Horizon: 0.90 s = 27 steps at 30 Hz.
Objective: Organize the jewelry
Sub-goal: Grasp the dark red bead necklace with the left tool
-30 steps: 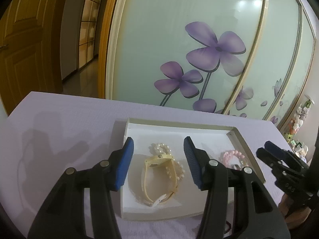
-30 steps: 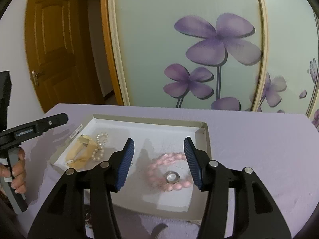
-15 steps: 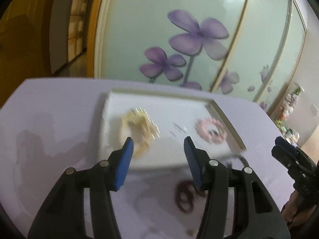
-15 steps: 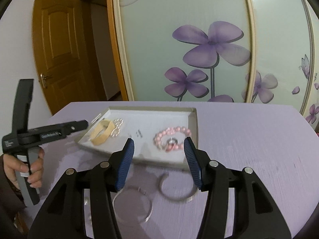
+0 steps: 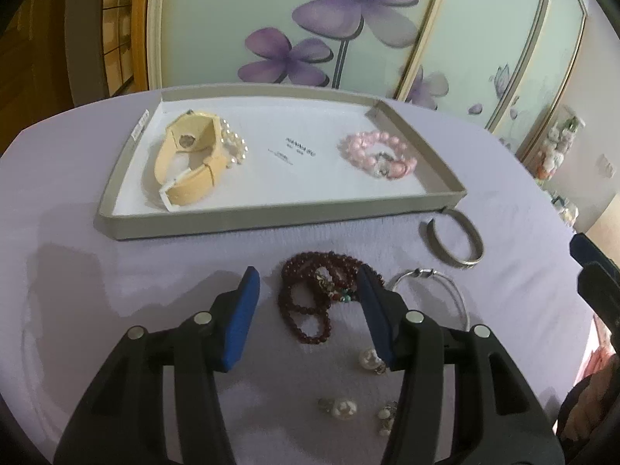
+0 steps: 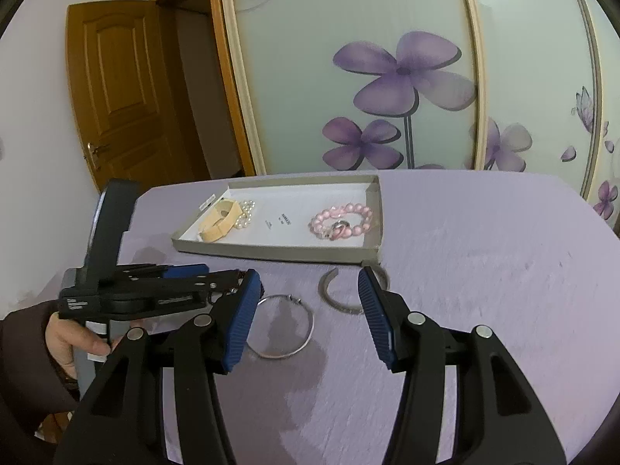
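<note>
A shallow grey tray [image 5: 240,224] [image 6: 271,252] holds a cream strap watch [image 5: 190,162] [image 6: 219,221], a pearl bracelet [image 5: 234,147] [image 6: 245,213] and a pink bead bracelet [image 5: 378,153] [image 6: 341,221]. In front of it, on the lilac cloth, lie a dark red bead strand [image 5: 310,294], a silver cuff [image 5: 453,244] [image 6: 336,294], a thin silver bangle [image 5: 430,290] [image 6: 283,327] and loose pearl earrings [image 5: 343,407]. My left gripper [image 5: 308,283] is open above the red beads, not touching them. My right gripper [image 6: 308,283] is open over the bangle and cuff.
The lilac-covered table [image 6: 484,271] runs wide to the right of the tray. Sliding panels with purple flowers [image 6: 403,73] stand close behind it, and a wooden door [image 6: 112,93] at the back left. A hand [image 6: 73,341] holds the left gripper [image 6: 174,288] at the right wrist view's left.
Both grippers have drawn back from over the tray to the cloth in front of it. The left one has tipped down over the red beads. Jaw gaps look unchanged.
</note>
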Motion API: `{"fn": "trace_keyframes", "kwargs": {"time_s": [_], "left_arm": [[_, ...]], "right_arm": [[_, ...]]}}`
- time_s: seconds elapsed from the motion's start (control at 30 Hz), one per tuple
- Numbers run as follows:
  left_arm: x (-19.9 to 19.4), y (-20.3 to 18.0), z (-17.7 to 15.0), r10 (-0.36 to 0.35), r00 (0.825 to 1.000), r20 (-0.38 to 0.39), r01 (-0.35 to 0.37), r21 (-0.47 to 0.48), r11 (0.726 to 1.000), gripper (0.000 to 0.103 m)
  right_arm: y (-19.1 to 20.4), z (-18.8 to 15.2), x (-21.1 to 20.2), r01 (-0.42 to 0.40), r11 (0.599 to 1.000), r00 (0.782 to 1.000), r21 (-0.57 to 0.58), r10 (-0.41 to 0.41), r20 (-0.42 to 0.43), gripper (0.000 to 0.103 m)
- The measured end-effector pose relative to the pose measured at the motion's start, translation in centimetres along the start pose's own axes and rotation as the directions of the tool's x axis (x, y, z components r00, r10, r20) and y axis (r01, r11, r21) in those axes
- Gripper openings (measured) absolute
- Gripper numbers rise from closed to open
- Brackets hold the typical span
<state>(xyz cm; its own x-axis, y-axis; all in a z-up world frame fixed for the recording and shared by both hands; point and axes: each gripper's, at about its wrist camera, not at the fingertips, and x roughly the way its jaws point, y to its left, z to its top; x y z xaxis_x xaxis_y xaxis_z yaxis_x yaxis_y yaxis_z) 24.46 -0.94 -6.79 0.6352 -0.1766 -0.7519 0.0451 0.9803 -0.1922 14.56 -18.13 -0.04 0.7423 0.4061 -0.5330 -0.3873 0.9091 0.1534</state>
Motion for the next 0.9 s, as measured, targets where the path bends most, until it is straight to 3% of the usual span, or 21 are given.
{"fn": "trace_keyframes", "kwargs": {"time_s": [0.2, 0.4, 0.5, 0.6, 0.67, 0.9], "left_arm": [[0.6, -0.7, 0.2, -0.013, 1.0, -0.013, 0.013, 0.009, 1.0, 0.05], [0.8, -1.7, 0.2, 0.02, 1.0, -0.015, -0.02, 0.048, 0.999, 0.031], [0.9, -2.0, 0.2, 0.026, 1.0, -0.016, -0.025, 0.059, 0.998, 0.027], [1.0, -2.2, 0.2, 0.026, 1.0, -0.018, -0.024, 0.072, 0.997, 0.015], [0.9, -2.3, 0.3, 0.031, 0.999, -0.016, -0.029, 0.075, 0.997, 0.014], [-1.3, 0.8, 1.3, 0.028, 0.998, 0.047, -0.027, -0.022, 0.999, 0.008]], "right_arm": [[0.3, -0.5, 0.8, -0.015, 1.0, 1.0, 0.006, 0.015, -0.022, 0.055], [0.4, -0.6, 1.0, -0.022, 1.0, 0.999, 0.008, 0.022, -0.033, 0.055], [0.5, -0.8, 1.1, -0.025, 1.0, 0.999, 0.01, 0.025, -0.039, 0.055], [0.6, -0.9, 1.2, -0.025, 1.0, 0.999, 0.01, 0.026, -0.045, 0.055], [0.6, -0.9, 1.3, -0.026, 1.0, 0.999, 0.011, 0.027, -0.046, 0.055], [1.2, -1.0, 0.9, -0.041, 0.999, 0.998, 0.008, 0.041, -0.041, 0.055]]}}
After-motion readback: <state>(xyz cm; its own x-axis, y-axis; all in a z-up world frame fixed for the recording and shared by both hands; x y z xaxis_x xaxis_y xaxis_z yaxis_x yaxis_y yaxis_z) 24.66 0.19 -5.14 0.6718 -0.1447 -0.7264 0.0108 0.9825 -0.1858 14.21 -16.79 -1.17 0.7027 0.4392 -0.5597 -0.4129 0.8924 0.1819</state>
